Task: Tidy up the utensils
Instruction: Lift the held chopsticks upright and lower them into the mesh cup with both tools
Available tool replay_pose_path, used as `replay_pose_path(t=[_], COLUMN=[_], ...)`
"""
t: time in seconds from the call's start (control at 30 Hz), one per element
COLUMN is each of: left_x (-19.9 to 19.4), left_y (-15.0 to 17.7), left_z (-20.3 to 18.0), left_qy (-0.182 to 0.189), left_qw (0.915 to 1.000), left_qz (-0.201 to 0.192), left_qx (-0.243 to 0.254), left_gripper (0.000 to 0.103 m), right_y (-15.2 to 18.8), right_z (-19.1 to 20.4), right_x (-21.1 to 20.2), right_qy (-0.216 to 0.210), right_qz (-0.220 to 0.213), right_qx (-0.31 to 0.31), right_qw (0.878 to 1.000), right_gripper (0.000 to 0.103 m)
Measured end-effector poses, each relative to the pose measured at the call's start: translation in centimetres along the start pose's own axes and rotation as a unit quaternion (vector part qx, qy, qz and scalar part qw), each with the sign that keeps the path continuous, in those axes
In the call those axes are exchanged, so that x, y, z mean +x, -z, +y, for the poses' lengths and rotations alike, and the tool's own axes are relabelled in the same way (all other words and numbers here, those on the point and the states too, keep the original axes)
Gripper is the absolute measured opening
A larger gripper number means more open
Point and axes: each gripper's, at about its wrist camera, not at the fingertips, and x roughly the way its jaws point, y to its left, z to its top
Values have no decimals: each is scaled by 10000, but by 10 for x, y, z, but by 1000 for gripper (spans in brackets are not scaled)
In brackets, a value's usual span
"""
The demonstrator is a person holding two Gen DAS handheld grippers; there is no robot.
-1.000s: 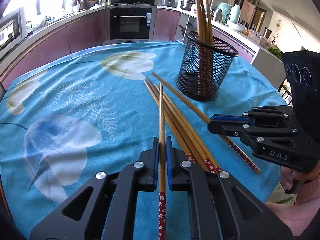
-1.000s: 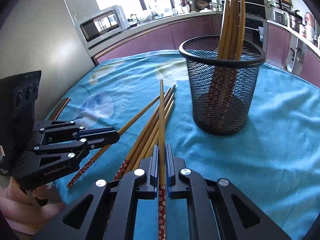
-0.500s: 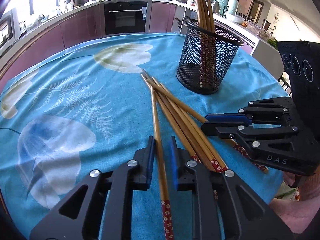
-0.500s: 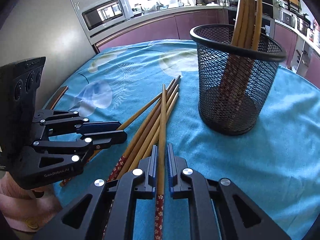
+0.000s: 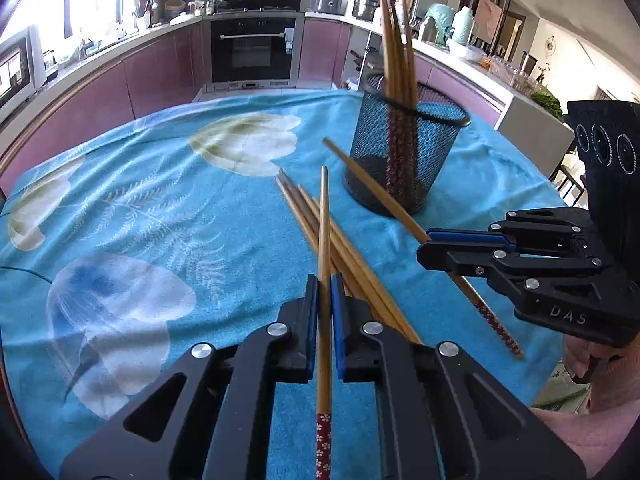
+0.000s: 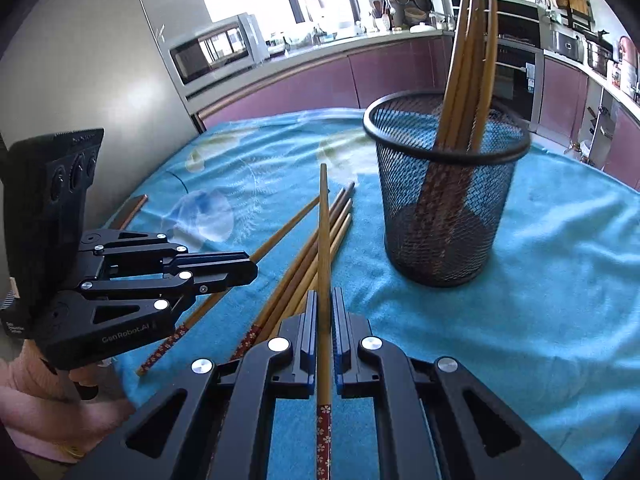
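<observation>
While a second ago both chopsticks lay low along the cloth, each now slants up clear of the pile, and the left gripper [image 5: 325, 312], whose jaws loosened for an instant, has clamped again. Its blue pads are pressed tight on a chopstick [image 5: 324, 248], the red flowered end trailing back under the camera. The right gripper [image 6: 325, 312] is likewise closed hard on its own chopstick [image 6: 325, 240], tip raised toward the mesh cup [image 6: 444, 208]. That black cup stands upright on the blue tablecloth [image 6: 560, 280] with several chopsticks leaning in it. The loose chopsticks [image 5: 320, 224] lie in a fan on the cloth just before both grippers, between them and the cup, their tips stopping short of its base. The two grippers hang side by side near the table's near edge, apart from each other. To the left of the pile the cloth runs wide and bare; to the right of the cup it is also open.
</observation>
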Motion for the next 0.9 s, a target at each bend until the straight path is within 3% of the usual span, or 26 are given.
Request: replay_pose_path(t=[0.43, 0.9], left_x=[-66, -101], left_y=[-27, -71], left_z=[-8, -11], left_qy=[557, 734], left_qw=[9955, 9872], left_qz=[-765, -1412], left_qx=[45, 35], left_gripper=[7, 7], right_y=[-17, -52], right_z=[-8, -22], right_x=[-54, -93], right_qy=[-43, 31], right_qz=[-840, -1496], right_qx=[156, 122], right_qw=[9963, 9887], right_gripper=[6, 6])
